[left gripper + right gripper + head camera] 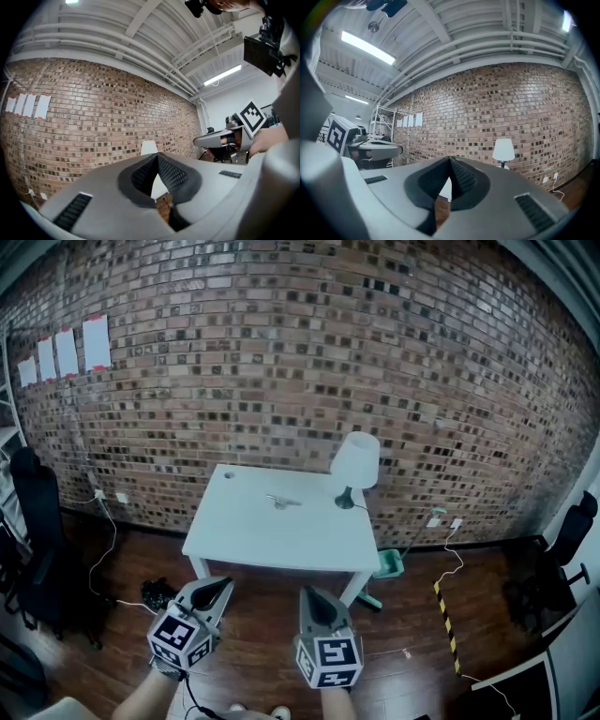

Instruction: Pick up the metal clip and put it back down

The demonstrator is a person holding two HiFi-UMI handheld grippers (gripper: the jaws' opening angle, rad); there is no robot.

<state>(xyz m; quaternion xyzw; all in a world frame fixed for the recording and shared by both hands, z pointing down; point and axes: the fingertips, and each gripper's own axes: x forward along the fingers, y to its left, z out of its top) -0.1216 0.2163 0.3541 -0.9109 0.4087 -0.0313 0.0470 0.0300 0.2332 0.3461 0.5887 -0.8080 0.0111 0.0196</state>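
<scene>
A small metal clip (281,502) lies on the white table (262,538), towards its far side, with a white lamp (354,465) at the table's right rear corner. Both grippers are held low in front of the table, well short of it, above the wooden floor. My left gripper (223,585) is shut with nothing in it, its tips meeting at a point (157,155). My right gripper (310,594) is shut and empty too (450,159). In each gripper view the other gripper shows at the side, the right gripper (220,138) and the left gripper (375,149). The clip is hidden in both gripper views.
A brick wall with papers (66,352) stands behind the table. Black office chairs stand at the left (37,521) and right (562,549). A green object (389,563) sits by the table's right leg, a black bundle (157,594) and cables lie on the floor, and striped tape (445,610) marks it.
</scene>
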